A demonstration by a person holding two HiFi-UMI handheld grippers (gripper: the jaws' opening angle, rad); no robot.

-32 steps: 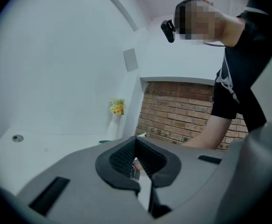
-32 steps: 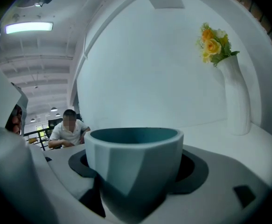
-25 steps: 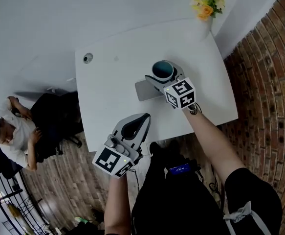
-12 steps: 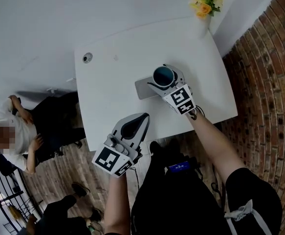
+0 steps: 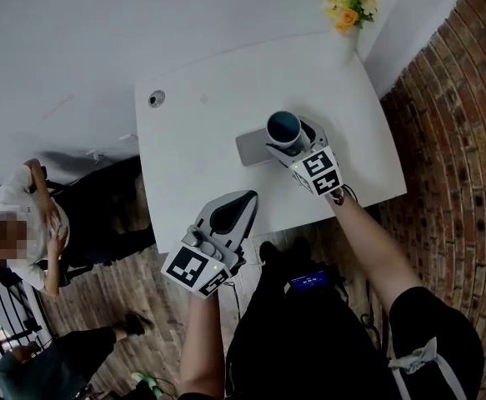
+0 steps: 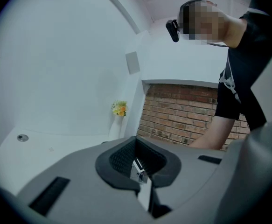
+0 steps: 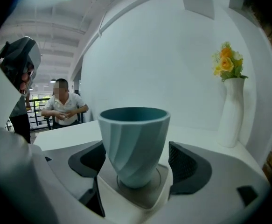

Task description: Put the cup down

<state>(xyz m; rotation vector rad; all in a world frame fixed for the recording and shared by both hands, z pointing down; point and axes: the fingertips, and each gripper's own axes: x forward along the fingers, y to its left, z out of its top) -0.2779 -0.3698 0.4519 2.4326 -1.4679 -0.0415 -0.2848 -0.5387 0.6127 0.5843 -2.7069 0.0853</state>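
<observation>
A teal ribbed cup stands upright on a grey square coaster in the middle of the white table. My right gripper is open around it. In the right gripper view the cup sits between the two dark pads, with a gap on each side. My left gripper is shut and holds nothing; it hovers at the table's near edge. In the left gripper view its jaws meet with only a thin slit.
A white vase of yellow flowers stands at the table's far right corner, also in the right gripper view. A round cable hole marks the far left. A person sits left of the table. A brick surface lies to the right.
The cup has come down from a little above onto the coaster, with my right gripper still round it. The left gripper has stayed put. The head view has shifted slightly.
</observation>
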